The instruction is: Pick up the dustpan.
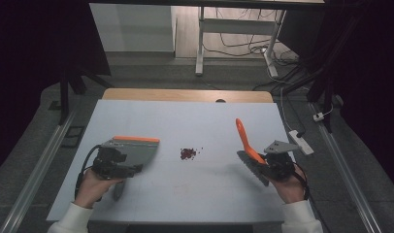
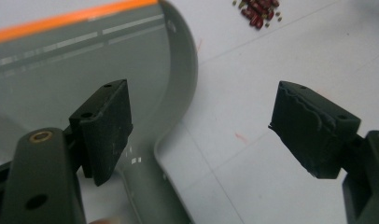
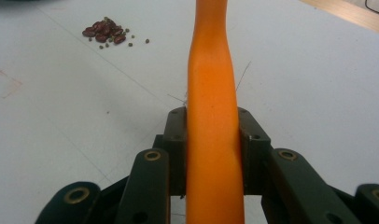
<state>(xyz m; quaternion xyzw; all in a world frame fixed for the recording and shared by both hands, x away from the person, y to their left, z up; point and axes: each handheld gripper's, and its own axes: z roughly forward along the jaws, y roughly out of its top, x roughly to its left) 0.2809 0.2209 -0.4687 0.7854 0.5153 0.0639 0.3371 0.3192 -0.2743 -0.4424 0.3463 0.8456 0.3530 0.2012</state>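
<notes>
The right gripper (image 3: 211, 135) is clamped on the orange brush handle (image 3: 211, 93), ready to sweep. The left gripper (image 2: 201, 135) hangs spread over the dustpan's (image 1: 132, 150) handle without gripping it. The beans (image 1: 188, 154) sit unswept between brush and pan, so the sweeping itself looks all still to do.

Glossy grey plastic dustpan (image 2: 85, 70), smooth orange brush handle (image 3: 211, 93)

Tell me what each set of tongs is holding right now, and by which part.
The right tongs clamp the brush by its orange handle. The left tongs stand open over the dustpan, gripping nothing.
</notes>
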